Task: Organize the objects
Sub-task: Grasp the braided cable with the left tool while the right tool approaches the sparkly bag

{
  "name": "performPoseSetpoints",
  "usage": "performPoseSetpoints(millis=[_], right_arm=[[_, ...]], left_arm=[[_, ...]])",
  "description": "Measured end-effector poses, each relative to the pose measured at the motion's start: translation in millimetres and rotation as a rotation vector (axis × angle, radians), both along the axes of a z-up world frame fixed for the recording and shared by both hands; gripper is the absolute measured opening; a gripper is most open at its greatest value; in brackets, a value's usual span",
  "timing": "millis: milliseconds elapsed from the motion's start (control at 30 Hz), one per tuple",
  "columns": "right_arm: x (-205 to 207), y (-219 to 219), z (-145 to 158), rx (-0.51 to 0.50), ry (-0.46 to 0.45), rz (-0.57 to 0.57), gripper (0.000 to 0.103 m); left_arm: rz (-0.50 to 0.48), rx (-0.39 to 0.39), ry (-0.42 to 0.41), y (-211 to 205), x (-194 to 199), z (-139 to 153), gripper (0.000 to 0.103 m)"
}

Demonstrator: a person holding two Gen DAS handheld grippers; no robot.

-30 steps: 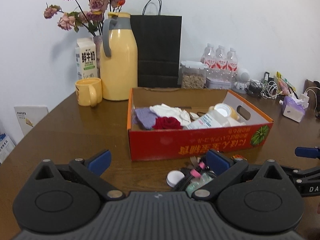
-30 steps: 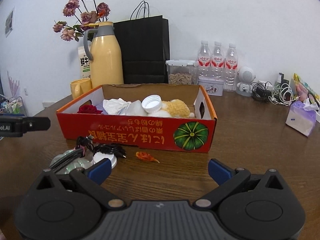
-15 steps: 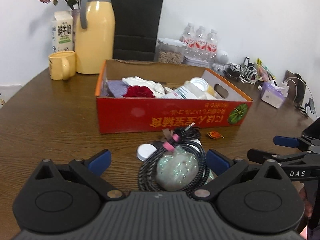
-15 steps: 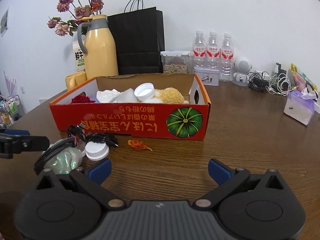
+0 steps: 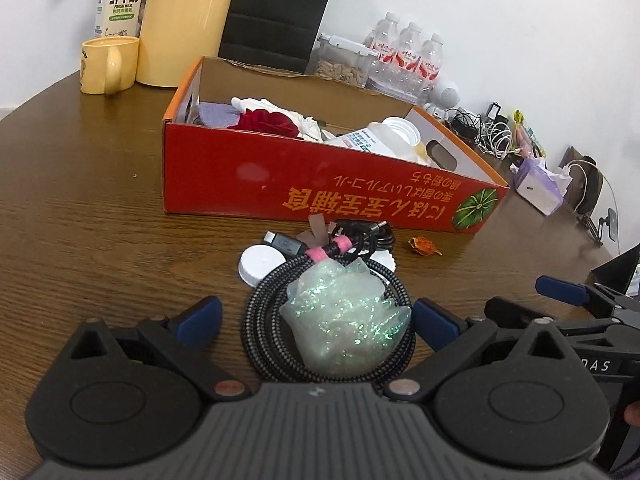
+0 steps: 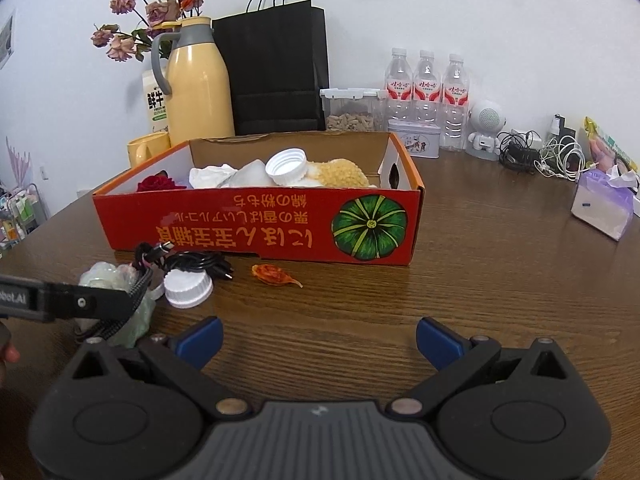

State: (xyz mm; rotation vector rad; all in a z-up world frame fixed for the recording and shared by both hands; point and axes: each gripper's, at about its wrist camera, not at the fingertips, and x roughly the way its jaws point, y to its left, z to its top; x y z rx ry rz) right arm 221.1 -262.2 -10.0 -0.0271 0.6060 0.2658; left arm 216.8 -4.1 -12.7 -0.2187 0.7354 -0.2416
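Loose items on the bench, before the red box

We log the left tool [image 5: 316, 318] spread wide, the iridescent wrapper [image 5: 346, 330] between its fingers atop the coiled braided cable [image 5: 260, 320]; wrapper lies dead ahead, its long axis roughly along the fingers; our left tool is nearer; right tool [image 6: 318, 340] wide, empty, well right; red box [image 5: 320, 188] beyond.

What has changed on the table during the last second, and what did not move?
The left tool came down and forward to the pile before the red cardboard box; its open fingers now flank the iridescent crumpled plastic wrap lying on the coiled black braided cable. Nothing was gripped. The right tool stayed open, shifting slightly. Box, white cap and cable did not move.
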Motion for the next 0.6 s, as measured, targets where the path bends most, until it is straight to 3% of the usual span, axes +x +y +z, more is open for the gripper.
performPoseSetpoints(millis=[167,267,367,600], right_arm=[[0.6,0.5,-1.3,-0.004,0.006,0.001,0.103],[0.3,0.5,-1.9,-0.003,0.008,0.001,0.103],[0.0,-0.1,-2.2,-0.001,0.009,0.002,0.103],[-1.4,0.3,-4.1,0.005,0.016,0.010,0.103]], left_arm=[[-0.006,0.001,-0.001,-0.2,0.7,0.2,0.103],[-0.022,0.006,-0.009,-2.9,-2.3,2.4,0.090],[-0.027,0.031,-0.025,-7.5,-5.9,3.3,0.088],[-0.020,0.090,-0.130,-10.6,-21.9,19.1,0.084]])
